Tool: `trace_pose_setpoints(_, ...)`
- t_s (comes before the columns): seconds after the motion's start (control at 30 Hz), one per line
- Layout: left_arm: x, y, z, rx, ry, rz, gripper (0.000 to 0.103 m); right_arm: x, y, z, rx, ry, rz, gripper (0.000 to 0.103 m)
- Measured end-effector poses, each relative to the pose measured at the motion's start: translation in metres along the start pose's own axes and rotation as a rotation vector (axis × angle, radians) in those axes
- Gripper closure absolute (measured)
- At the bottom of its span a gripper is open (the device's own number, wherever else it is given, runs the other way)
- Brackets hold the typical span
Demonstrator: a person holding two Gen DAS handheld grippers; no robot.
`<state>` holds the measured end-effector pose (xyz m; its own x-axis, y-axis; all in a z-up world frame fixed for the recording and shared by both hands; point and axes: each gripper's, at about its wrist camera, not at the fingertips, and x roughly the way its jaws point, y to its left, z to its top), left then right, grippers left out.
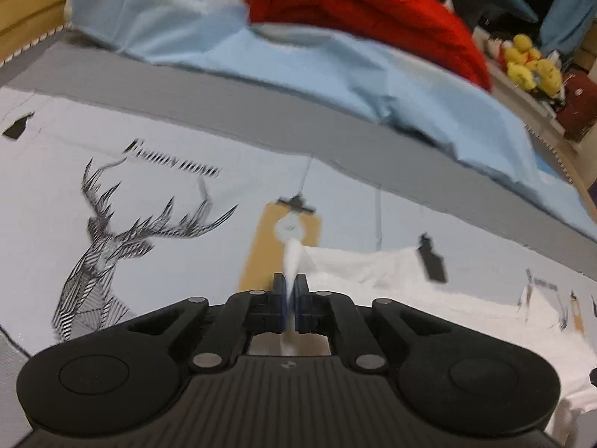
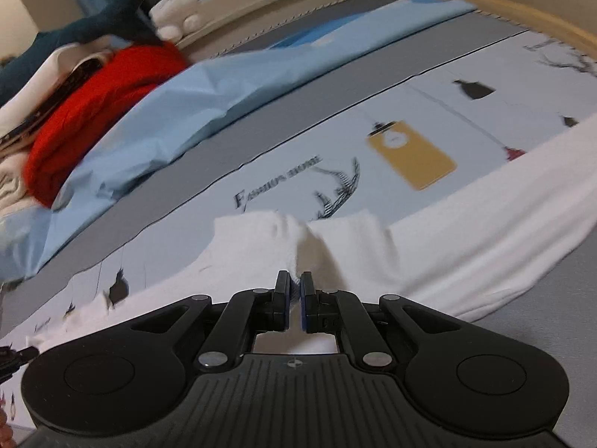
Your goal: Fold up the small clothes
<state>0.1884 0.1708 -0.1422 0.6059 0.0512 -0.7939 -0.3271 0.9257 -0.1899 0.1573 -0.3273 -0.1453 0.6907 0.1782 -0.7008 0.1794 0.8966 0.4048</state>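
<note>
A small white garment (image 1: 429, 298) lies spread on the printed bedsheet (image 1: 156, 171), to the right in the left wrist view. My left gripper (image 1: 290, 279) is shut on a thin pinch of its white cloth, which sticks up between the pads. In the right wrist view the white garment (image 2: 466, 216) stretches from the centre to the right edge. My right gripper (image 2: 294, 280) is shut on a raised fold of that cloth, which bunches into a ridge just ahead of the pads.
A crumpled light-blue sheet (image 1: 335, 74) and a red knitted blanket (image 1: 373, 11) lie across the far side of the bed. Yellow soft toys (image 1: 530, 63) sit on a shelf behind. The bed's wooden frame (image 2: 522, 3) curves along the far right.
</note>
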Motion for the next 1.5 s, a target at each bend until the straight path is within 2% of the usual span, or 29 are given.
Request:
trace_pose_setpoints(0.07, -0.004, -0.002, 0.001, 0.023, 0.002, 0.066, 0.093, 0.008, -0.001, -0.001, -0.008, 0.037, -0.03, 0.098)
trace_pose_setpoints(0.1, -0.011, -0.006, 0.001, 0.048, -0.016, 0.07, 0.085, 0.013, -0.004, -0.001, -0.006, 0.061, -0.054, 0.097)
trace_pose_setpoints(0.13, -0.019, -0.01, 0.002, 0.071, -0.033, 0.05, 0.079, 0.017, -0.007, -0.002, 0.001, 0.073, -0.073, 0.097)
trace_pose_setpoints(0.2, -0.031, -0.019, 0.0, 0.099, -0.019, -0.041, 0.079, 0.021, -0.013, -0.003, 0.006, 0.078, -0.089, 0.097)
trace_pose_setpoints(0.27, -0.035, -0.022, -0.008, 0.127, 0.048, -0.14, 0.079, 0.022, -0.014, -0.003, -0.007, 0.074, -0.094, 0.097)
trace_pose_setpoints(0.33, -0.028, -0.024, -0.021, 0.178, 0.139, -0.189, 0.079, 0.021, -0.014, -0.002, -0.01, 0.066, -0.085, 0.097)
trace_pose_setpoints(0.37, -0.02, -0.023, -0.031, 0.224, 0.211, -0.188, 0.079, 0.02, -0.013, -0.001, -0.01, 0.061, -0.082, 0.097)
trace_pose_setpoints(0.4, -0.008, -0.021, -0.042, 0.282, 0.296, -0.151, 0.083, 0.02, -0.013, 0.0, -0.009, 0.059, -0.079, 0.097)
trace_pose_setpoints(0.43, 0.003, -0.015, -0.055, 0.351, 0.363, -0.068, 0.082, 0.02, -0.014, 0.001, -0.007, 0.062, -0.077, 0.097)
trace_pose_setpoints(0.47, 0.008, -0.011, -0.063, 0.402, 0.376, -0.022, 0.081, 0.02, -0.015, 0.001, -0.003, 0.069, -0.076, 0.097)
trace_pose_setpoints(0.53, 0.003, -0.007, -0.064, 0.403, 0.372, -0.022, 0.082, 0.021, -0.017, 0.003, 0.002, 0.091, -0.09, 0.097)
trace_pose_setpoints(0.63, -0.018, -0.016, -0.06, 0.45, 0.3, 0.017, 0.082, 0.013, -0.02, 0.007, -0.006, 0.061, -0.136, 0.096)
trace_pose_setpoints(0.67, -0.023, -0.018, -0.059, 0.454, 0.279, 0.016, 0.082, 0.009, -0.021, 0.008, -0.001, 0.037, -0.118, 0.094)
trace_pose_setpoints(0.73, -0.028, -0.022, -0.059, 0.45, 0.261, -0.033, 0.082, 0.003, -0.018, 0.007, -0.015, 0.006, -0.043, 0.094)
trace_pose_setpoints(0.8, -0.022, -0.024, -0.065, 0.454, 0.287, -0.063, 0.081, 0.005, -0.013, 0.004, -0.05, 0.017, 0.032, 0.094)
trace_pose_setpoints(0.83, -0.012, -0.021, -0.071, 0.466, 0.322, -0.037, 0.08, 0.01, -0.012, 0.002, -0.065, 0.043, 0.056, 0.092)
trace_pose_setpoints(0.87, -0.001, -0.016, -0.079, 0.482, 0.358, 0.007, 0.072, 0.019, -0.012, -0.002, -0.08, 0.093, 0.064, 0.089)
trace_pose_setpoints(0.9, 0.002, -0.013, -0.081, 0.478, 0.352, 0.02, 0.059, 0.031, -0.015, -0.008, -0.095, 0.178, 0.036, 0.085)
trace_pose_setpoints(0.93, 0.0, -0.011, -0.08, 0.455, 0.35, 0.029, 0.059, 0.039, -0.019, -0.013, -0.105, 0.243, -0.022, 0.085)
trace_pose_setpoints(0.97, -0.005, -0.012, -0.077, 0.44, 0.342, 0.032, 0.06, 0.042, -0.025, -0.017, -0.104, 0.266, -0.067, 0.086)
trace_pose_setpoints(1.0, -0.015, -0.016, -0.074, 0.443, 0.317, 0.042, 0.06, 0.038, -0.033, -0.015, -0.072, 0.258, -0.043, 0.086)
trace_pose_setpoints(1.07, -0.038, -0.027, -0.068, 0.457, 0.237, 0.067, 0.06, 0.024, -0.044, -0.007, -0.034, 0.224, -0.044, 0.085)
trace_pose_setpoints(1.1, -0.051, -0.032, -0.064, 0.444, 0.202, 0.06, 0.06, 0.012, -0.05, -0.001, -0.042, 0.175, -0.055, 0.082)
trace_pose_setpoints(1.2, -0.093, -0.044, -0.048, 0.356, 0.1, 0.006, 0.06, -0.018, -0.083, 0.014, 0.0, 0.059, -0.102, 0.069)
trace_pose_setpoints(1.3, -0.14, -0.062, -0.047, 0.329, 0.006, -0.046, 0.057, -0.039, -0.131, 0.023, 0.13, -0.02, -0.175, 0.069)
trace_pose_setpoints(1.37, -0.161, -0.075, -0.053, 0.327, -0.031, -0.073, 0.052, -0.051, -0.169, 0.026, 0.227, -0.073, -0.223, 0.069)
trace_pose_setpoints(1.43, -0.174, -0.081, -0.074, 0.314, -0.046, -0.09, 0.049, -0.063, -0.208, 0.026, 0.321, -0.13, -0.283, 0.069)
trace_pose_setpoints(1.5, -0.168, -0.086, -0.098, 0.306, -0.01, -0.103, 0.049, -0.072, -0.244, 0.025, 0.414, -0.195, -0.328, 0.069)
